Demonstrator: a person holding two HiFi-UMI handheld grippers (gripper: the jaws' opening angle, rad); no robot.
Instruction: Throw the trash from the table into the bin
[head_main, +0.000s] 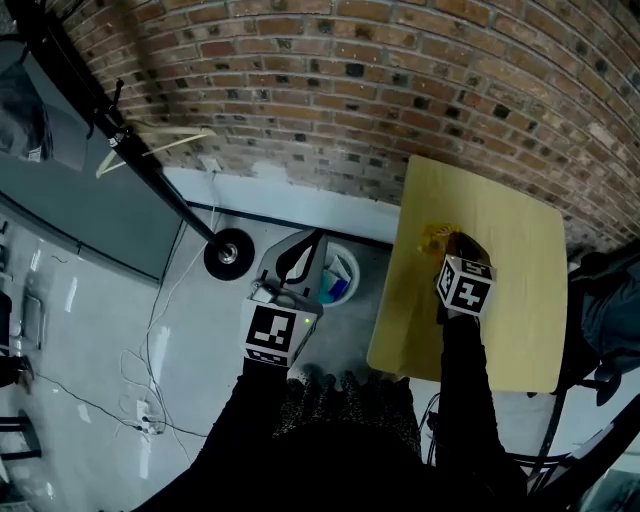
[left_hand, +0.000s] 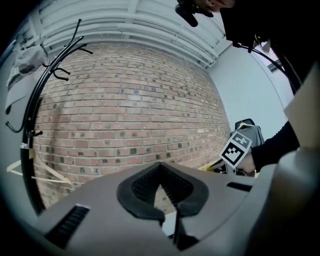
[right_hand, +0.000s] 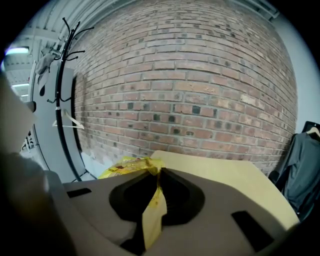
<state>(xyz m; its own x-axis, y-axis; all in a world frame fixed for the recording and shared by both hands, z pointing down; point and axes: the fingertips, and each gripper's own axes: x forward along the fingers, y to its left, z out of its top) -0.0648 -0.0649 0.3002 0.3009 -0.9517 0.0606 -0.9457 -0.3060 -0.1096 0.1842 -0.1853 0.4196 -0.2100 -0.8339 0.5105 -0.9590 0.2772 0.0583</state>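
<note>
The right gripper is closed on a crinkled yellow plastic wrapper, which sticks out past its tips above the pale yellow square desk. So the pickup looks done, but the carry and drop remain. The round white bin sits on the floor off to this gripper's left, just ahead of the left gripper, whose jaws are closed and empty.

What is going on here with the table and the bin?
A person is clearing trash. The right hand-held gripper is shut on a yellow wrapper over the table. The left hand-held gripper is shut and empty, held over the floor beside the bin, which has something blue inside. The wrapper is not yet in the bin.
</note>
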